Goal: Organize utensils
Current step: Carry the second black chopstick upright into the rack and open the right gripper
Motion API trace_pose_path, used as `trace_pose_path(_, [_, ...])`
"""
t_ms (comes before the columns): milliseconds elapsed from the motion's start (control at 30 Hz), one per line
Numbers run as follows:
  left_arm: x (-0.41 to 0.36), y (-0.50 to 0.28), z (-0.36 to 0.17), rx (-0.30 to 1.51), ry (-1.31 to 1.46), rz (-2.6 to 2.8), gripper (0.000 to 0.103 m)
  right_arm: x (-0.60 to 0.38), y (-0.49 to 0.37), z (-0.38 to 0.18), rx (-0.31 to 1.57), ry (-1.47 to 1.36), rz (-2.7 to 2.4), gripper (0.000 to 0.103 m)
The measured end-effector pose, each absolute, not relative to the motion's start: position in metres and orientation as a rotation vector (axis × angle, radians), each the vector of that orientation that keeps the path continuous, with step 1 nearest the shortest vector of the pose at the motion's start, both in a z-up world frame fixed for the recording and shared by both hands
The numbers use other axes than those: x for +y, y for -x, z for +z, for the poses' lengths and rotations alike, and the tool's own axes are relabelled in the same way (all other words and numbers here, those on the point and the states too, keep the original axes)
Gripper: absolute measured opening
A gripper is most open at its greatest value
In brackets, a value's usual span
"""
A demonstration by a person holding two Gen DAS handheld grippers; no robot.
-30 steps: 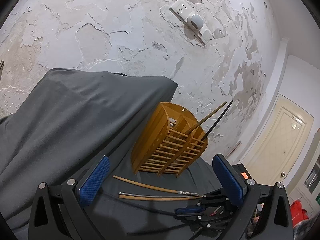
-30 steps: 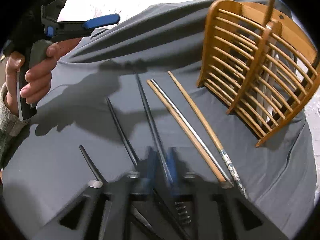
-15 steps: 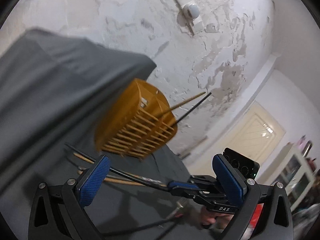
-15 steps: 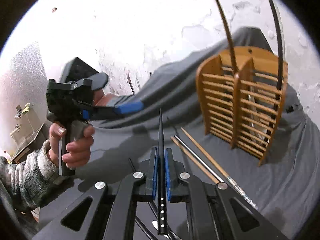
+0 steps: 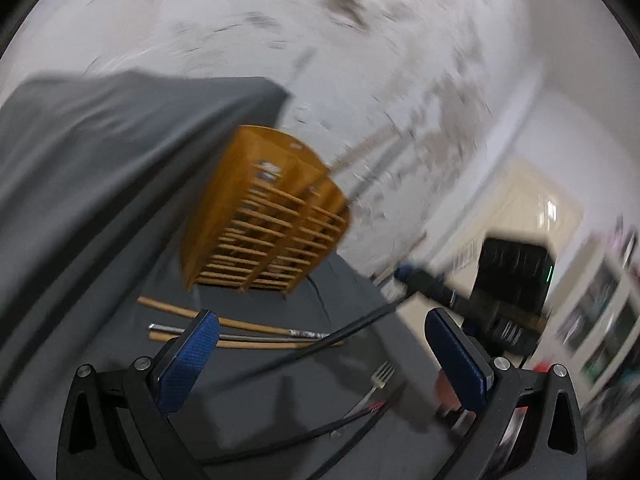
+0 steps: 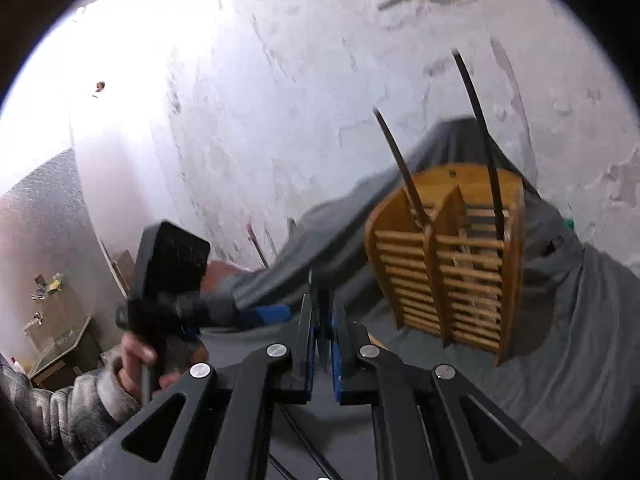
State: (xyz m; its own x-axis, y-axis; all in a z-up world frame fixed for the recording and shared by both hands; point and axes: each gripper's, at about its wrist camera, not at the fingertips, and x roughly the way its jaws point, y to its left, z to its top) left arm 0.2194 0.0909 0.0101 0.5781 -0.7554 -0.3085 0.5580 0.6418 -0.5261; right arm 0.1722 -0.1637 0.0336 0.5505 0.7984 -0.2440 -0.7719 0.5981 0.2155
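Note:
A wooden slatted utensil holder (image 5: 264,220) stands on the grey cloth (image 5: 100,168); it also shows in the right wrist view (image 6: 452,268), with two dark chopsticks (image 6: 484,148) sticking up out of it. My right gripper (image 6: 322,320) is shut on a black chopstick (image 5: 320,346), held in the air in front of the holder. My left gripper (image 5: 320,360) is open and empty, low over the cloth. Two wooden chopsticks (image 5: 240,324) and a metal one (image 5: 240,336) lie flat in front of the holder.
A fork (image 5: 380,376) and dark sticks (image 5: 340,428) lie on the cloth near my left gripper. A peeling white wall (image 6: 280,100) stands behind. A door (image 5: 532,216) and shelves (image 5: 608,312) are at the right.
My right gripper has lifted the black chopstick off the cloth and raised it toward the holder. My left gripper has swung about; its view is blurred.

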Motion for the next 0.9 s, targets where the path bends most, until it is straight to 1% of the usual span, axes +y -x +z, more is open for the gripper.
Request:
trace_pose_path(133, [0.059,-0.198,0.016,0.480,0.207,-0.828,0.103,-0.165,-0.173,0.044,0.314,-0.074,0.951,0.007])
trace_pose_path(300, [0.043,-0.195,0.011,0.496,0.205,-0.899,0.103,-0.152,-0.168,0.058,0.309,-0.032,0.983,0.007])
trace_pose_path(333, [0.038,-0.193,0.010,0.501,0.200,-0.907,0.081,-0.152,-0.168,0.059,0.315,-0.018,0.988,0.007])
trace_pose_path(367, [0.035,-0.192,0.010,0.509,0.174,-0.916,0.047,-0.148,-0.167,0.060,0.312,-0.005,0.987,0.008])
trace_pose_path(400, [0.029,-0.189,0.010,0.510,0.115,-0.888,0.006,-0.143,-0.166,0.060,0.316,0.004,0.995,0.008])
trace_pose_path(600, [0.028,-0.186,0.012,0.483,0.146,-0.880,0.005,-0.138,-0.160,0.053,0.318,0.006,1.006,0.012])
trace_pose_path(667, [0.032,-0.186,0.014,0.468,0.156,-0.870,0.005,-0.142,-0.159,0.046,0.336,0.012,0.988,0.022])
trace_pose_path(700, [0.035,-0.186,0.015,0.463,0.154,-0.859,0.005,-0.144,-0.157,0.044,0.340,0.021,0.966,0.036])
trace_pose_path(733, [0.036,-0.187,0.016,0.465,0.148,-0.851,0.005,-0.145,-0.158,0.042,0.342,0.026,0.955,0.044])
trace_pose_path(800, [0.037,-0.186,0.018,0.462,0.138,-0.835,0.005,-0.143,-0.157,0.039,0.358,0.045,0.960,0.044])
trace_pose_path(833, [0.036,-0.186,0.018,0.468,0.132,-0.833,0.005,-0.142,-0.156,0.039,0.361,0.055,0.961,0.037])
trace_pose_path(867, [0.034,-0.186,0.017,0.473,0.121,-0.833,0.005,-0.139,-0.154,0.039,0.360,0.073,0.953,0.029])
trace_pose_path(900, [0.032,-0.185,0.016,0.474,0.109,-0.822,0.005,-0.137,-0.153,0.039,0.364,0.092,0.944,0.009])
